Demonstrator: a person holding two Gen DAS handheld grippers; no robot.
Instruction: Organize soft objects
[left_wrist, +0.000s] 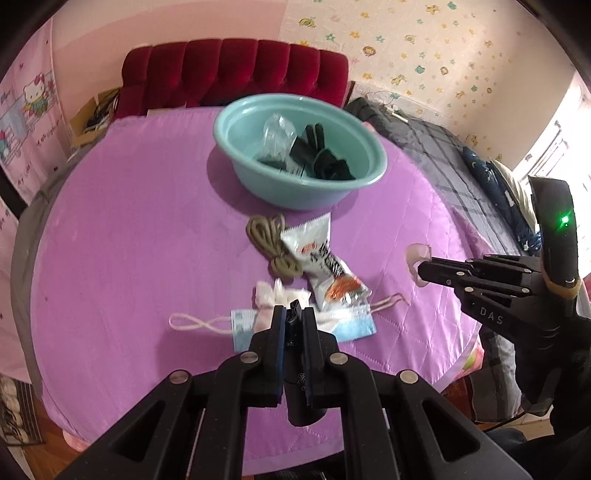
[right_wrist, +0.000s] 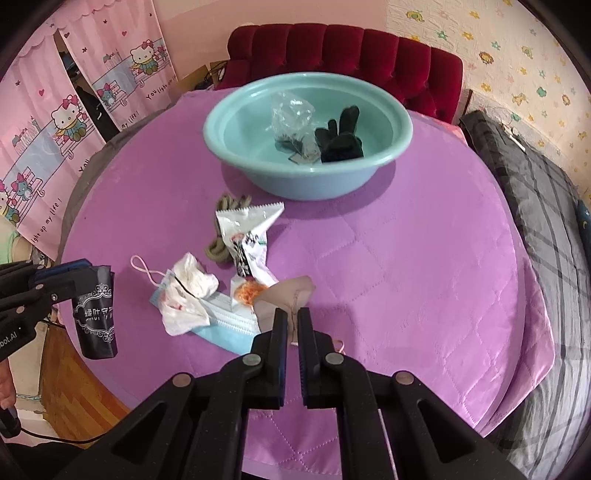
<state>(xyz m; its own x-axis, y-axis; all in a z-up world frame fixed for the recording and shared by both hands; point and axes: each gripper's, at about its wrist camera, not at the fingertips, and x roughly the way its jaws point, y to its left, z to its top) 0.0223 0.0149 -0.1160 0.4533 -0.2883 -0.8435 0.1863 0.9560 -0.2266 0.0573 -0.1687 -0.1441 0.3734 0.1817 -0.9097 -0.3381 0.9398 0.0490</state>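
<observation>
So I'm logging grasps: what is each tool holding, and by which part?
Left tool pinches a black printed packet by its top edge. Right tool pinches a thin beige pouch at its near edge.

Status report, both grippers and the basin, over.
Left gripper shut on black packet. Right gripper shut on pale scrap. Basin ahead, path clear.

"DAS" reads on the right tongs (left_wrist: 417, 267) body; "light up my life!" runs along the pink cartoon curtain (right_wrist: 55, 147), far left of them.
</observation>
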